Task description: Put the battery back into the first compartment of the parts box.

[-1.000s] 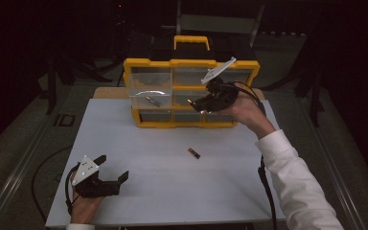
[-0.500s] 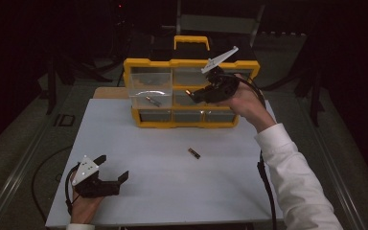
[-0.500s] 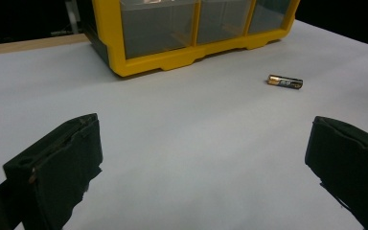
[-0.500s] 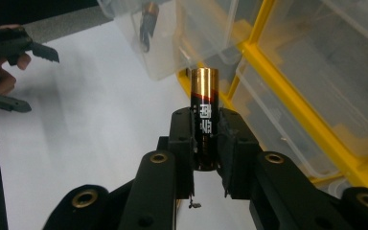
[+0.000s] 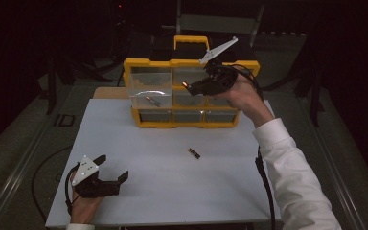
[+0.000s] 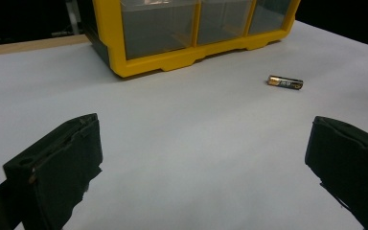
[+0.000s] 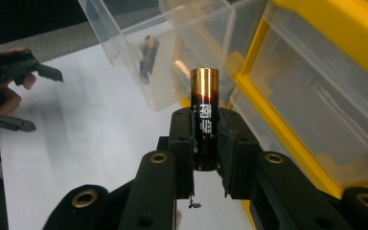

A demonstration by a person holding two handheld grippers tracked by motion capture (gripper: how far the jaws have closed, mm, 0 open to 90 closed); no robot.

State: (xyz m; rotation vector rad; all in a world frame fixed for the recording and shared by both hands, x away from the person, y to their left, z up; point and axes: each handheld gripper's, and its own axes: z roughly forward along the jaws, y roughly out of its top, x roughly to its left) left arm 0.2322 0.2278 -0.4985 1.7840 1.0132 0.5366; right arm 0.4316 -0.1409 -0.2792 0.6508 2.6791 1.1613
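Raised since the earlier frames, the right gripper (image 5: 188, 86) now hangs in front of the upper row of the yellow drawer organiser (image 5: 191, 122), at the far edge of the white table (image 5: 153, 191). Its jaws are clamped on a battery (image 7: 204, 122), which stands upright between the pads with its gold end uppermost. Just beyond it, a clear drawer (image 7: 158, 57) is pulled out of the organiser and contains another battery (image 5: 153, 101). A third battery (image 5: 194, 153) lies loose on the table, near the middle and well apart from both grippers. At the near left, the left gripper (image 5: 112, 170) rests low over the table, jaws wide apart with nothing between them.
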